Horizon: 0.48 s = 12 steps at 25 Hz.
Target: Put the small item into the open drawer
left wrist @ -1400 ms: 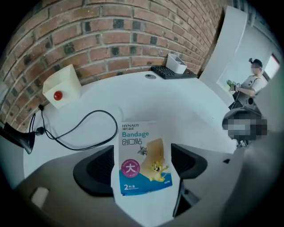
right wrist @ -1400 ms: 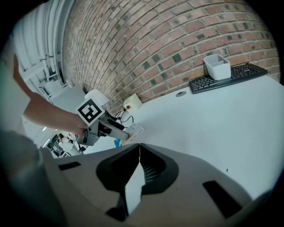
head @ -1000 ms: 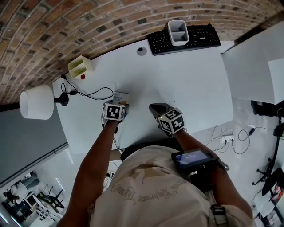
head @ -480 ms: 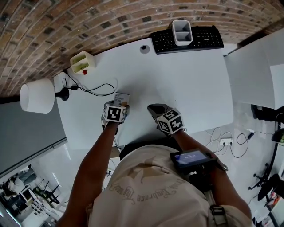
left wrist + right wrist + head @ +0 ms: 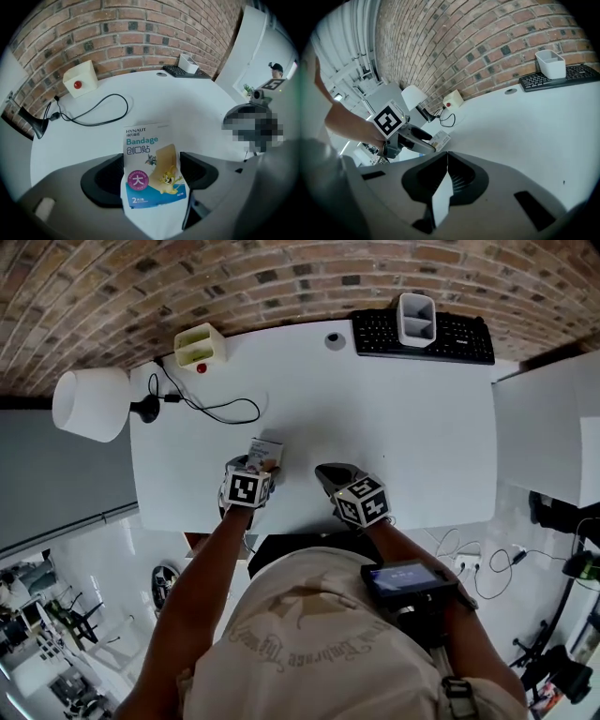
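- The left claw [image 5: 254,465] is shut tight on a bandage packet [image 5: 149,161]; the packet sits right between its two jaws and sticks out past the tips
- The packet is white and blue with the word "Bandage" and a cartoon cat and mouse on it (the printed side faces the left claw's camera)
- It hangs over the near part of the white desk [image 5: 403,418]; I cannot tell if it touches the desk
- The right claw [image 5: 447,153] has its jaws pressed together at the tips; nothing is held there
- It is just to the right of the left claw, near but apart, and it is over the desk's front edge too
- Far ahead of the left claw and a bit to its left stands a small cream box [image 5: 80,78] with a red button
- A black cable [image 5: 101,115] curls on the desk between that box and the left claw
- Off to the left of the left claw is a white lamp [image 5: 91,404] at the desk's end
- Far ahead of the right claw, by the brick wall [image 5: 234,277], lies a black keyboard [image 5: 459,334]; a grey holder [image 5: 416,319] with two parts stands on it
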Each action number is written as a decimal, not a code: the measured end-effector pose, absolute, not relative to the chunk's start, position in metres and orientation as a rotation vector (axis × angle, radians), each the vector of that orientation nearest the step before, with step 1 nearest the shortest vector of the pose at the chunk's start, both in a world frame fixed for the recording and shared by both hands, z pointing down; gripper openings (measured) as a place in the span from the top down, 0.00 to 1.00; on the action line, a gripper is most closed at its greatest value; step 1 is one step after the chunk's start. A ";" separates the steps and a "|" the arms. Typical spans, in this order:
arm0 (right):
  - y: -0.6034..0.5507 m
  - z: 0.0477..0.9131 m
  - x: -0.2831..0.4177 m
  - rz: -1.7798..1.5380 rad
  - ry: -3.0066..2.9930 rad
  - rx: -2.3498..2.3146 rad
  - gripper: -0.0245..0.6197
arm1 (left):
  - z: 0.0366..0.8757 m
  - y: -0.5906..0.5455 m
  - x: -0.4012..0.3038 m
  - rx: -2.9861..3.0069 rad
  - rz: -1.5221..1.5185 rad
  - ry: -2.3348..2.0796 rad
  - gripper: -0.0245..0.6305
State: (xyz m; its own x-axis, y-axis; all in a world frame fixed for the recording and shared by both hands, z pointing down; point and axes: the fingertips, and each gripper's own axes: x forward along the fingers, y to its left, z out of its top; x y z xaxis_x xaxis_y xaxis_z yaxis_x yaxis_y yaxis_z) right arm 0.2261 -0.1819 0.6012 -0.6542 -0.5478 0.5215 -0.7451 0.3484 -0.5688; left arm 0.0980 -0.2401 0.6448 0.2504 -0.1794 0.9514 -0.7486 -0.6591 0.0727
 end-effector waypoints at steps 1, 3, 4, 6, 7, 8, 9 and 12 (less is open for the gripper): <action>-0.181 0.601 0.223 1.194 -2.375 1.149 0.95 | 0.643 -0.236 0.095 2.001 1.407 -0.847 0.39; -0.180 0.601 0.216 1.192 -2.381 1.124 0.95 | 0.638 -0.231 0.088 1.999 1.388 -0.867 0.39; -0.180 0.601 0.211 1.192 -2.386 1.110 0.95 | 0.635 -0.229 0.084 1.997 1.378 -0.880 0.39; -0.177 0.599 0.200 1.191 -2.401 1.071 0.95 | 0.629 -0.223 0.074 1.984 1.353 -0.908 0.39; -0.176 0.598 0.194 1.187 -2.410 1.043 0.95 | 0.627 -0.220 0.069 1.975 1.338 -0.925 0.39; -0.174 0.597 0.188 1.177 -2.419 1.013 0.95 | 0.625 -0.216 0.064 1.966 1.321 -0.943 0.39; -0.174 0.597 0.182 1.164 -2.428 0.983 0.95 | 0.623 -0.212 0.059 1.956 1.302 -0.961 0.39; -0.174 0.595 0.166 1.136 -2.446 0.925 0.95 | 0.619 -0.199 0.046 1.935 1.252 -0.998 0.39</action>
State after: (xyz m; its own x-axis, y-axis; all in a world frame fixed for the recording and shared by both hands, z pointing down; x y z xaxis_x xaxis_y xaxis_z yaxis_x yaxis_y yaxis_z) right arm 0.1662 -0.1737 0.5955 -0.7519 -0.4313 0.4987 -0.6592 0.4830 -0.5763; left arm 0.0455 -0.1989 0.6194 0.2651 -0.2600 0.9285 -0.8474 -0.5223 0.0957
